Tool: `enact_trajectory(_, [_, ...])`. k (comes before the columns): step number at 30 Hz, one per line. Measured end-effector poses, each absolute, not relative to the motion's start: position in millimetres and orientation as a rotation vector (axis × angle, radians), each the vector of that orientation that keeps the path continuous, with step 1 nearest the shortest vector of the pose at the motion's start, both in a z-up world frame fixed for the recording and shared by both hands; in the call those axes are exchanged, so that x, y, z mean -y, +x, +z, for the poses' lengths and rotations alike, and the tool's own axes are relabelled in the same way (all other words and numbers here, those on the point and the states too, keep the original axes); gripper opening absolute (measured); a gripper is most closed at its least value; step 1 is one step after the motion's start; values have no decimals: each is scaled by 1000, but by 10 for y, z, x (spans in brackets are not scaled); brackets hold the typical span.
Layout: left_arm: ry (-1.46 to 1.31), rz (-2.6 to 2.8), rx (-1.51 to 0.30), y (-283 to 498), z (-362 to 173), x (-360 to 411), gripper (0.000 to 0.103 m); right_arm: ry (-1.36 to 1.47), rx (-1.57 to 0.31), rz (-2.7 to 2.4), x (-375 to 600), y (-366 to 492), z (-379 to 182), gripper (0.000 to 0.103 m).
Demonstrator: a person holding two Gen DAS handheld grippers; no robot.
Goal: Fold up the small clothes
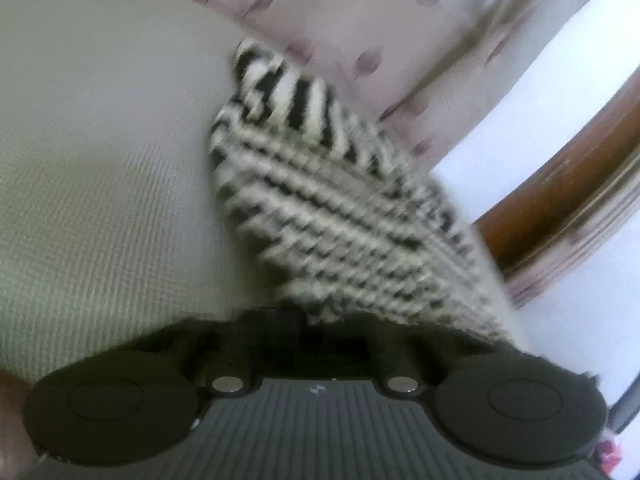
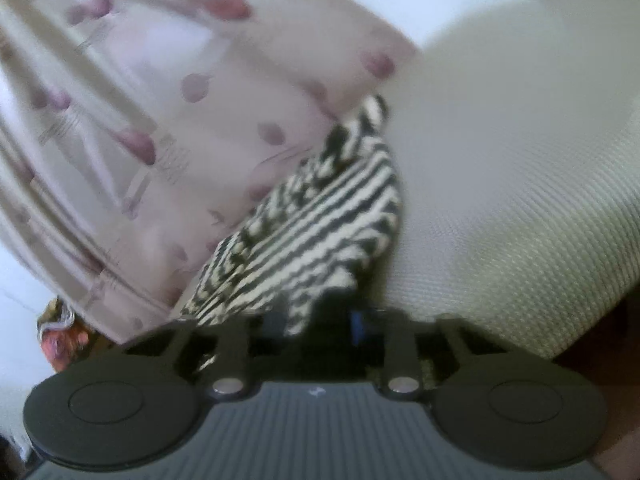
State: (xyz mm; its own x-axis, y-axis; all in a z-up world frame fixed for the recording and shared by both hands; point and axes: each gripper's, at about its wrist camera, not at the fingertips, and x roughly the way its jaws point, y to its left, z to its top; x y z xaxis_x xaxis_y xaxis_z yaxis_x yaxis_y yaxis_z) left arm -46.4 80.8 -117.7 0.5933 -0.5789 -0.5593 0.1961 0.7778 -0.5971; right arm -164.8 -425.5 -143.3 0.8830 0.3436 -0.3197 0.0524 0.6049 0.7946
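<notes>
A black-and-white striped knit garment (image 1: 320, 200) lies bunched on a pale woven cover (image 1: 100, 160). Its near end runs down into my left gripper (image 1: 320, 320), whose fingertips are hidden under the cloth; the jaws are closed on it. In the right wrist view the same striped garment (image 2: 312, 216) stretches from the curtain's foot down to my right gripper (image 2: 320, 312). A fold of it is pinched between the dark fingers (image 2: 340, 304). Both views are blurred.
A sheer curtain with purple dots (image 1: 380, 40) hangs right behind the garment and fills the left of the right wrist view (image 2: 140, 120). A brown wooden frame (image 1: 580, 184) curves at the right. The pale cover (image 2: 520, 200) spreads to the right. A colourful object (image 2: 56, 332) sits low left.
</notes>
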Motion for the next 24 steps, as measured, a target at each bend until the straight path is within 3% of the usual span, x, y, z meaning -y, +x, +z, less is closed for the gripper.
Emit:
enact_trajectory(9, [-227, -377, -753, -581, -1026, -448, 9, 913, -511, 184, 4289, -1672, -1449, 12])
enact_trajectory(24, [-75, -333, -739, -620, -1000, -298, 10, 859, -525, 179, 4213, -1637, -1413, 12])
